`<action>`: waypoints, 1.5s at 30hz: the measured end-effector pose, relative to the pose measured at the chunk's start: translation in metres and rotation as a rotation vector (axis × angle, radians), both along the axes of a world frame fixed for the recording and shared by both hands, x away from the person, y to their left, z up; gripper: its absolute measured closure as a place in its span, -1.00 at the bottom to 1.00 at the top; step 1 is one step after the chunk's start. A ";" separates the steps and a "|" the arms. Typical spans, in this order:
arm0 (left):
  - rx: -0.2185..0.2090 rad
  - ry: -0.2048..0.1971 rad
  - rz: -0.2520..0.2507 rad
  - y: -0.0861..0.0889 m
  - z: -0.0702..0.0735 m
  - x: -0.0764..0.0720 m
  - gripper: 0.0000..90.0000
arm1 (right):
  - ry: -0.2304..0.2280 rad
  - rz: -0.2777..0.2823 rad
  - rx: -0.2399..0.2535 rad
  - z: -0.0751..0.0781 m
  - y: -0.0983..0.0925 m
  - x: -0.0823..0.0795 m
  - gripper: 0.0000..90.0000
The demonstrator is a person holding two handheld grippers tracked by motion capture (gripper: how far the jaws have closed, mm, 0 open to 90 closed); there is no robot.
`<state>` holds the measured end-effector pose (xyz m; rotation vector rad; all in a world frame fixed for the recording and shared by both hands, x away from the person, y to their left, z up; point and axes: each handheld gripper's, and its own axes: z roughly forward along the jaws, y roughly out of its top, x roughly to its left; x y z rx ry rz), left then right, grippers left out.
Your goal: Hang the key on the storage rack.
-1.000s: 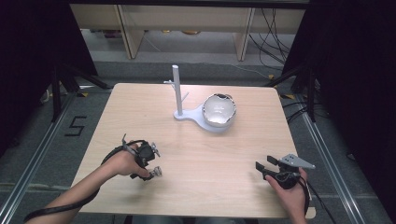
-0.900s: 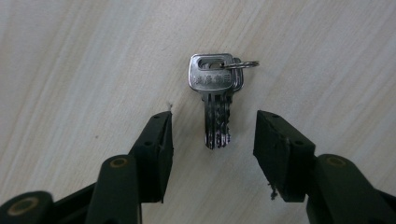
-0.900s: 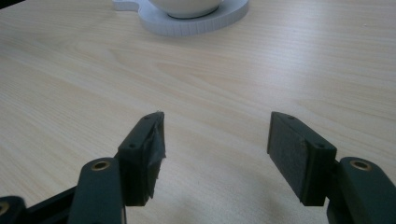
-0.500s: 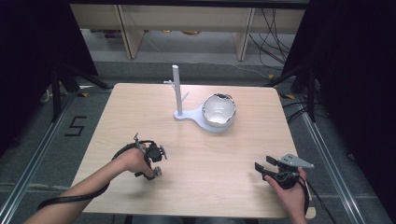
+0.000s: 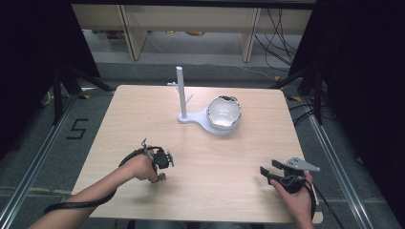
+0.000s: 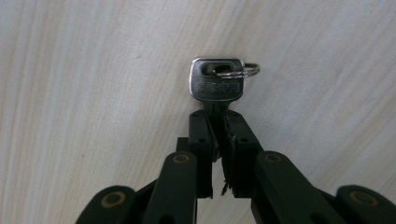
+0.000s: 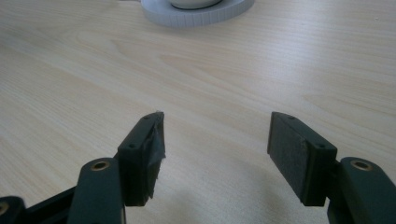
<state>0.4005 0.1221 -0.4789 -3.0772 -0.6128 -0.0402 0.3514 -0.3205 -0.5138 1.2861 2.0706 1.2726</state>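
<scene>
Key (image 6: 215, 85), flat silver metal with a small wire ring (image 6: 240, 71), juts from the left tongs (image 6: 219, 122) clamped on its blade, above the pale woodgrain bench (image 5: 229, 157), near-left. Right tongs (image 7: 215, 140) gape wide.

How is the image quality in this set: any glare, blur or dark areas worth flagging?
High view: the wooden table is evenly lit, both sides black, the bowl shows mild glare. Left gripper view: sharp on the key gripped by the left gripper, its stamped lettering too soft to read. Right gripper view: the open right gripper is crisp, the stand base slightly soft.
</scene>
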 end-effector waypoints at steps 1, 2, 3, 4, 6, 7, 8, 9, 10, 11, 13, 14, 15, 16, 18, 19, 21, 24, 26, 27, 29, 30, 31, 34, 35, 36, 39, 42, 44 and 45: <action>0.000 0.000 0.000 0.000 0.000 0.000 0.84 | 0.000 0.000 0.000 0.000 0.000 0.000 -0.17; 0.003 -0.004 -0.003 -0.001 0.000 -0.002 0.84 | -0.006 0.007 -0.001 -0.001 0.000 0.000 -0.16; 0.003 -0.004 -0.003 -0.001 0.000 -0.002 0.84 | -0.006 0.007 -0.001 -0.001 0.000 0.000 -0.16; 0.004 -0.013 -0.012 0.000 0.000 -0.001 0.84 | 0.013 0.005 -0.010 0.001 0.001 -0.001 -0.16; 0.001 -0.012 -0.009 0.000 0.000 -0.001 0.84 | 0.010 0.006 -0.012 0.001 0.000 -0.001 -0.16; -0.008 -0.006 -0.003 0.001 0.000 -0.002 0.85 | -0.008 0.003 -0.015 -0.001 0.000 0.000 -0.16; -0.013 -0.006 -0.003 0.002 0.000 -0.003 0.85 | -0.002 -0.006 -0.014 -0.001 0.001 0.000 -0.16; -0.013 -0.006 -0.003 0.002 0.000 -0.003 0.85 | -0.002 -0.006 -0.014 -0.001 0.001 0.000 -0.16; -0.009 -0.009 -0.015 0.003 0.000 -0.002 0.85 | 0.001 -0.005 -0.011 -0.001 0.001 0.000 -0.16; -0.009 -0.009 -0.015 0.003 0.000 -0.002 0.85 | 0.005 0.001 -0.001 0.000 0.000 0.000 -0.16; -0.007 -0.007 -0.013 0.005 0.001 -0.003 0.85 | 0.000 0.008 0.001 0.000 0.000 0.000 -0.16; -0.004 -0.015 -0.011 0.006 0.003 -0.003 0.85 | 0.015 0.000 -0.004 0.001 0.001 -0.001 -0.16; -0.004 -0.015 -0.011 0.006 0.003 -0.003 0.85 | 0.010 0.002 -0.003 0.000 0.001 -0.001 -0.16; -0.007 -0.016 0.007 0.008 0.008 -0.003 0.85 | 0.015 -0.001 -0.003 0.000 0.001 -0.001 -0.16; -0.001 -0.029 0.000 0.009 0.014 -0.001 0.85 | 0.015 0.001 -0.005 0.000 0.001 -0.001 -0.16; -0.002 -0.031 0.010 0.009 0.017 -0.001 0.85 | 0.020 -0.003 -0.010 0.001 0.001 -0.001 -0.16; -0.001 -0.055 0.001 0.010 0.023 0.001 0.85 | 0.009 -0.008 -0.018 0.000 0.001 0.000 -0.16; 0.000 -0.082 0.007 0.011 0.034 0.003 0.85 | 0.008 -0.015 -0.026 -0.001 0.002 -0.001 -0.16; -0.005 -0.114 0.010 0.011 0.042 0.004 0.85 | 0.017 -0.019 -0.022 0.000 0.004 -0.001 -0.16; -0.005 -0.114 0.010 0.011 0.042 0.004 0.85 | 0.027 -0.013 -0.014 0.000 0.004 -0.002 -0.16; -0.009 -0.133 0.013 0.011 0.051 0.006 0.85 | 0.015 0.006 -0.010 0.000 0.002 -0.001 -0.15; -0.031 -0.157 0.021 0.012 0.059 0.010 0.85 | 0.015 0.006 -0.008 0.000 0.002 0.000 -0.15; -0.040 -0.174 0.022 0.012 0.063 0.012 0.85 | 0.014 0.004 -0.015 0.000 0.002 0.000 -0.15; -0.046 -0.212 0.027 0.013 0.072 0.019 0.85 | 0.018 -0.004 -0.008 0.000 0.002 -0.001 -0.15; -0.046 -0.212 0.027 0.013 0.072 0.019 0.85 | 0.018 -0.004 -0.008 0.000 0.002 -0.001 -0.15; -0.055 -0.237 0.027 0.013 0.076 0.024 0.85 | 0.016 -0.019 -0.024 -0.001 0.003 -0.001 -0.15; -0.055 -0.241 0.035 0.013 0.081 0.028 0.85 | 0.025 -0.010 -0.016 0.000 0.004 -0.002 -0.15; -0.059 -0.275 0.040 0.015 0.086 0.035 0.85 | 0.023 -0.004 0.001 0.001 0.004 -0.002 -0.15; -0.063 -0.290 0.047 0.015 0.089 0.038 0.85 | 0.027 -0.010 -0.011 0.000 0.004 -0.002 -0.15; -0.071 -0.298 0.048 0.015 0.090 0.040 0.85 | 0.032 -0.006 0.003 0.001 0.004 -0.003 -0.15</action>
